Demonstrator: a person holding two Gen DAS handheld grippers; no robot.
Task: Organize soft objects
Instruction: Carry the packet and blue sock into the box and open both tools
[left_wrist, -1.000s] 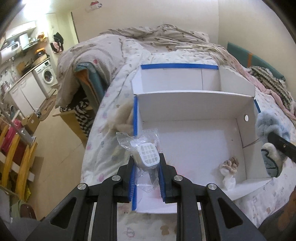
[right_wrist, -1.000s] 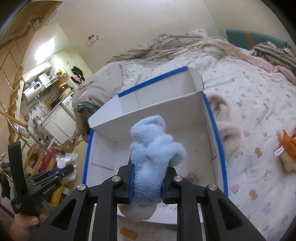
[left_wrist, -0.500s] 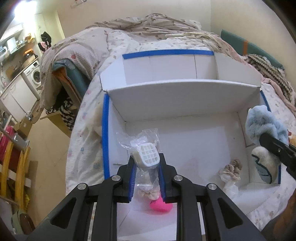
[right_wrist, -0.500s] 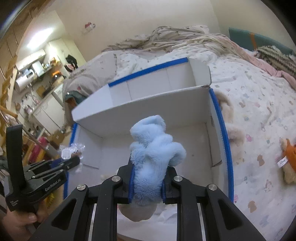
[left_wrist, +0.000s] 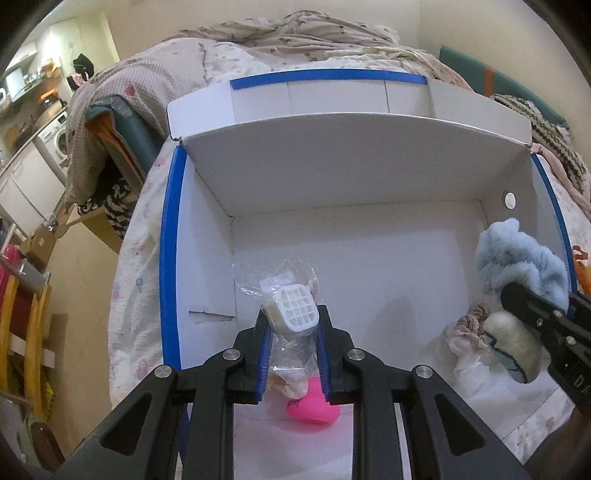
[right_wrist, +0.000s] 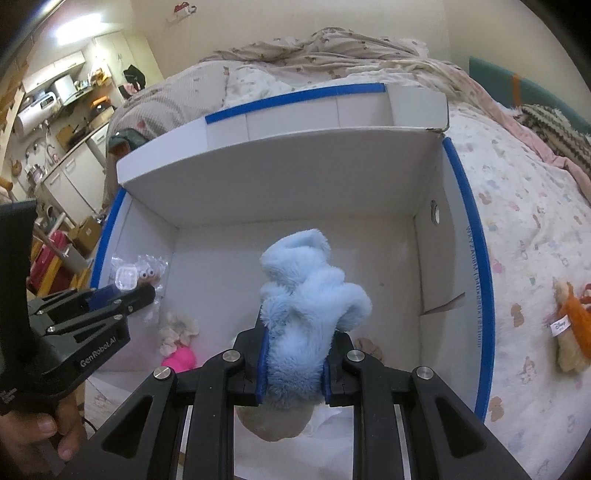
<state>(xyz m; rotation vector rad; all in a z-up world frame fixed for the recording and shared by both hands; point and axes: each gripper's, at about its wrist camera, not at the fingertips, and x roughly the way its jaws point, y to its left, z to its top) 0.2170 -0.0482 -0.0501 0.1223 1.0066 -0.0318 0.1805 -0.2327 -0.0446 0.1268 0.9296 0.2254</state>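
My left gripper (left_wrist: 293, 326) is shut on a clear plastic bag holding a small white toy (left_wrist: 291, 306), held over the left part of the open white box with blue-taped edges (left_wrist: 168, 240). My right gripper (right_wrist: 295, 345) is shut on a fluffy light blue slipper (right_wrist: 310, 306), held over the box's middle. In the right wrist view the left gripper (right_wrist: 122, 301) is at the left with the bag (right_wrist: 136, 275). In the left wrist view the slipper (left_wrist: 524, 266) is at the right. A pink plush (left_wrist: 314, 406), a beige scrunchie (left_wrist: 471, 325) and white cloth lie on the box floor.
The box (right_wrist: 476, 258) sits on a bed with a patterned quilt (right_wrist: 524, 206). An orange and cream plush toy (right_wrist: 570, 328) lies on the quilt right of the box. A heap of blankets (left_wrist: 122, 96) is behind the box. Kitchen furniture stands far left.
Both grippers have moved forward over the box with their loads. The box now fills both views and the pink plush shows beneath the left gripper.
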